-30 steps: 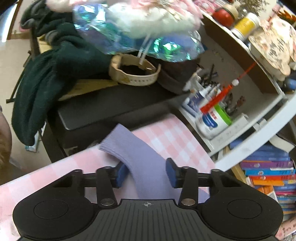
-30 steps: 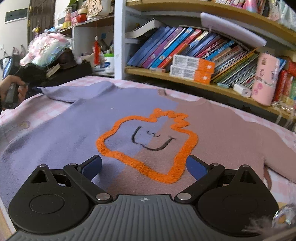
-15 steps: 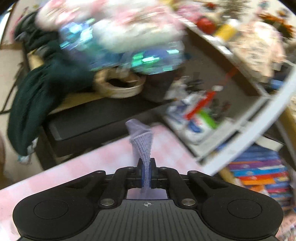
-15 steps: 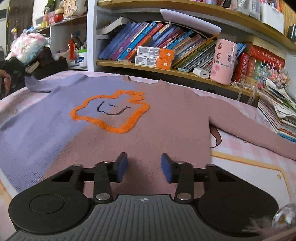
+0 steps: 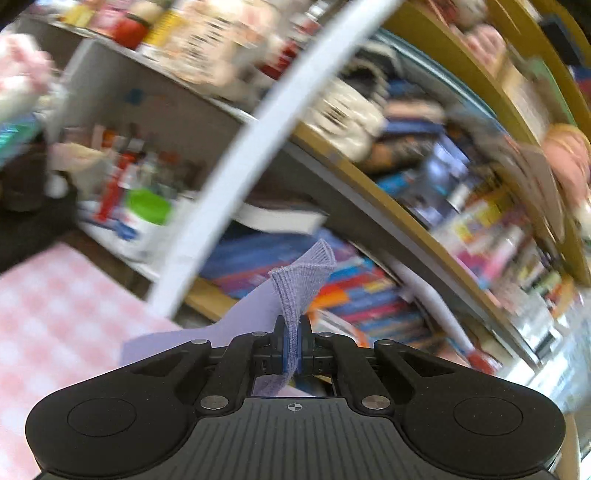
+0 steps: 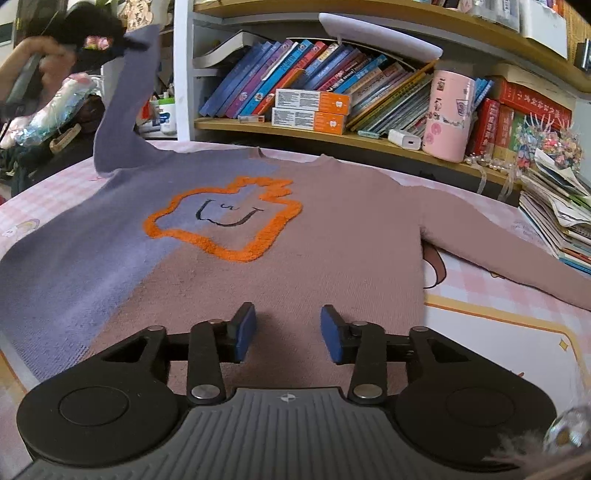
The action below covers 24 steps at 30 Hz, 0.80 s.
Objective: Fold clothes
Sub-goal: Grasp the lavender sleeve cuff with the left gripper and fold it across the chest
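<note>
A half-purple, half-mauve sweater [image 6: 332,236] with an orange outlined face lies flat on the pink checked table [image 6: 498,317]. My left gripper [image 5: 291,347] is shut on the ribbed cuff of the purple sleeve [image 5: 299,284] and holds it up in the air. In the right wrist view the left gripper [image 6: 92,33] shows at the top left with the purple sleeve [image 6: 125,107] hanging from it. My right gripper [image 6: 288,332] is open and empty, low over the sweater's hem. The mauve sleeve [image 6: 517,254] lies stretched out to the right.
A bookshelf [image 6: 332,133] full of books runs along the table's far edge, with a pink canister [image 6: 448,114] on it. A stack of papers and books [image 6: 554,218] sits at the right. Clutter and a dark cabinet [image 6: 62,147] stand at the left.
My left gripper has lifted the purple sleeve cuff high off the table and swung right toward the bookshelf. My right gripper's jaws have opened a little wider.
</note>
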{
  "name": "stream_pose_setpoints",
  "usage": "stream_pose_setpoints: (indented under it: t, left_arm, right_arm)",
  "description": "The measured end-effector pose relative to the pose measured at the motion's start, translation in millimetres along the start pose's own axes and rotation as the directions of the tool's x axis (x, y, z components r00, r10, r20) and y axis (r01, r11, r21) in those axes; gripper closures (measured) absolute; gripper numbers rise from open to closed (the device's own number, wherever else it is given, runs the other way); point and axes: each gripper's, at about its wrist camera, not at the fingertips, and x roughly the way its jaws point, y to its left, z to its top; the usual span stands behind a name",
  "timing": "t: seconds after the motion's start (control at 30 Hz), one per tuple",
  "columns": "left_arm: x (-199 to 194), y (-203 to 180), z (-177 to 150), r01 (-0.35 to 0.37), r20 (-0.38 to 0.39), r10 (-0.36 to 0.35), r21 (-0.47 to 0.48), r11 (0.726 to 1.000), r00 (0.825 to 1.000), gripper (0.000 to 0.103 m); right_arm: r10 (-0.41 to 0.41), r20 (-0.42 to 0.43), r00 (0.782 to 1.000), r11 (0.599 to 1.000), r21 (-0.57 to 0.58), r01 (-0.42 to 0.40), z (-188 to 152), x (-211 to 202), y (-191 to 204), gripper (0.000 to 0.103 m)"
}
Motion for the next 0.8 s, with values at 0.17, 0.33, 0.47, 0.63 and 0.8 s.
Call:
stream_pose_setpoints:
  t: [0.17,0.33,0.47,0.63,0.8]
  left_arm:
    - [34,-36,-27,0.074,-0.074,-0.073,0.02,0.997,0.995,0.1]
    - [65,-55,-62,0.123,-0.147,-0.121,0.004,0.992,0.982,0.1]
    - [90,-64,-95,0.132,-0.207,-0.134,-0.026,0.991,0.969,0.1]
    - [110,-70,-135,0.088,-0.278,-0.092,-0.028,0.996,0.956,0.099]
    - [110,-75,-150,0.124,-0.358,-0.137,-0.06,0.99,0.924,0.071]
  right_arm:
    - [0.0,-0.001,1.0,1.0,0.004,0.0,-1,0,-1,0.063]
    - [0.004,-0.002,1.0,1.0,0.01,-0.004,-1,0,-1,0.063]
    - [0.007,-0.004,1.0,1.0,0.014,-0.007,-2,0,-1,0.063]
    - [0.014,-0.006,1.0,1.0,0.022,-0.014,-1,0,-3,0.063]
    - [0.019,-0.007,1.0,0.999,0.029,-0.019,-1,1,-4,0.062]
